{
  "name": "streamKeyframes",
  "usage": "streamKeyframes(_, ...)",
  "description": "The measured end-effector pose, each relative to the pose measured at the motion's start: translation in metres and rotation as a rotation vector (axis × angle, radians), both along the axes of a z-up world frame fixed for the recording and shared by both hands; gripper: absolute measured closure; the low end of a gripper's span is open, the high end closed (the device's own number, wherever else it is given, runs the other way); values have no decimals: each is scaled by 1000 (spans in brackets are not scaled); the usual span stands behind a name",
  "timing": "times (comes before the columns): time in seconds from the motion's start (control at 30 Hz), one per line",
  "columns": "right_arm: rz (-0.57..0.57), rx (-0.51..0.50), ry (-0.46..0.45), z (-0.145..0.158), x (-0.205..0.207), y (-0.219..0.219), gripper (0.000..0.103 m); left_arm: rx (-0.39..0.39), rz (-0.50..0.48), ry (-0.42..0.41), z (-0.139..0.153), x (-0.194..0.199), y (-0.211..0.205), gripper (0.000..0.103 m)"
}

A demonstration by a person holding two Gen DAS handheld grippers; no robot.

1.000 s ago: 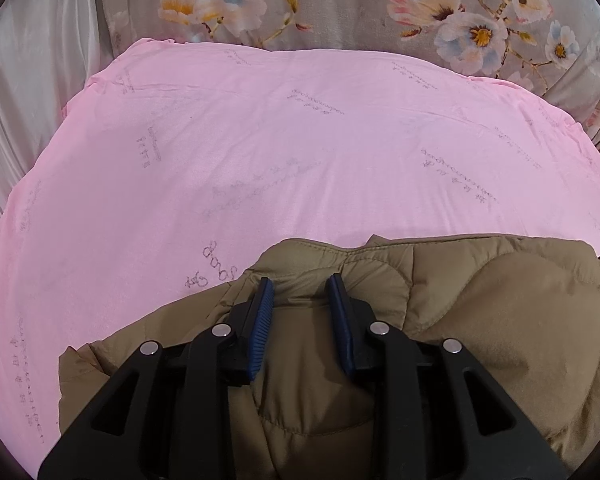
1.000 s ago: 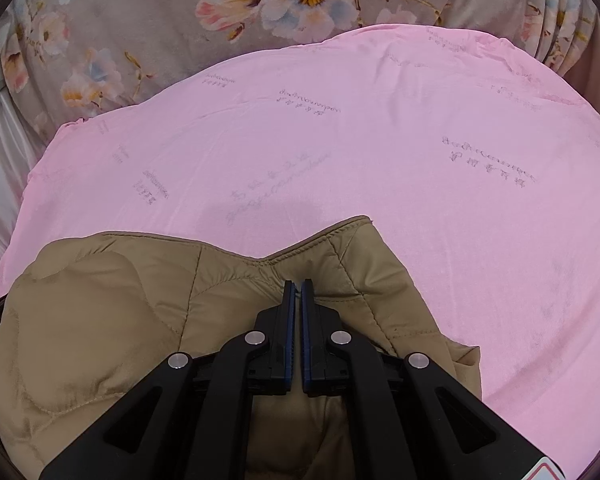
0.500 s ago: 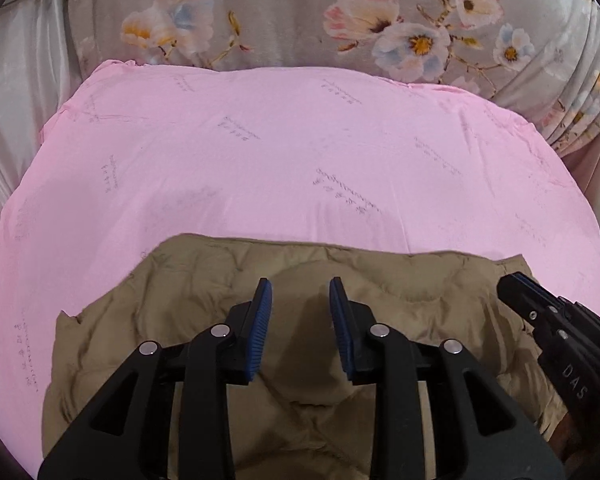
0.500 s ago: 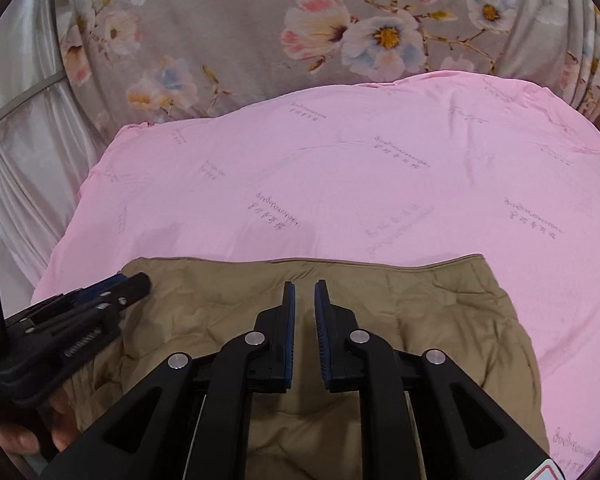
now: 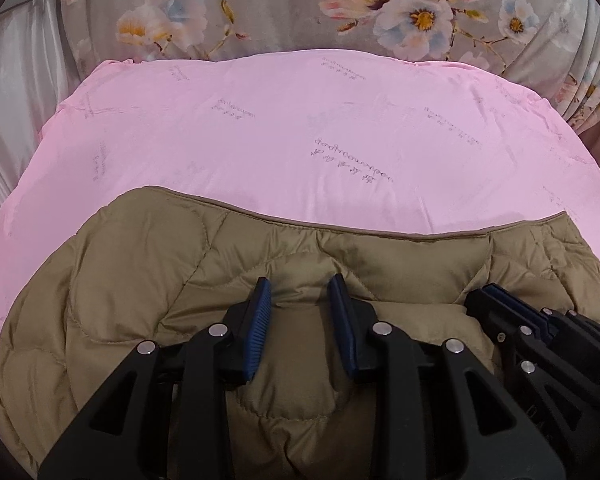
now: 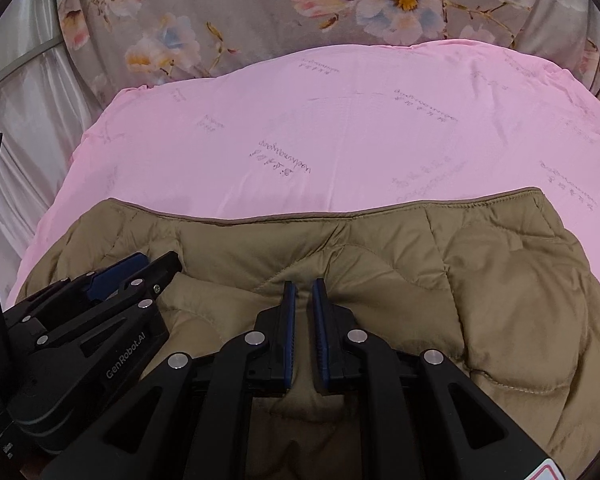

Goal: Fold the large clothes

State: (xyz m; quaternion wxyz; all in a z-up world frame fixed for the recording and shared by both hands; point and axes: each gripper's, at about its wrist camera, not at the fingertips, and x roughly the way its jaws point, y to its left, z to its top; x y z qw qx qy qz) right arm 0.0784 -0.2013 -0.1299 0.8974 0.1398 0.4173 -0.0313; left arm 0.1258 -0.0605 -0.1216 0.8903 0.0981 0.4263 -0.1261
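The olive-brown quilted jacket fills the lower frame on the pink printed sheet. The left gripper and the right gripper are both spread over it, pinching nothing.

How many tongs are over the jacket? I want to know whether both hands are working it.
2. The left tongs sit over the brown quilted jacket near its middle; the right tongs sit close beside them, toward the jacket's other end. None looks hidden.
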Motion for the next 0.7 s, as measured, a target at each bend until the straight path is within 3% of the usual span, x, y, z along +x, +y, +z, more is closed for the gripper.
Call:
streamKeyframes(0.27, 2, -25, -8, -5, 1, 3, 92, 31, 0, -43, -7, -5, -4, 73)
streamKeyframes(0.7, -1, 16, -39, -9, 0, -2, 92, 7, 6, -51, -11, -6, -3, 73)
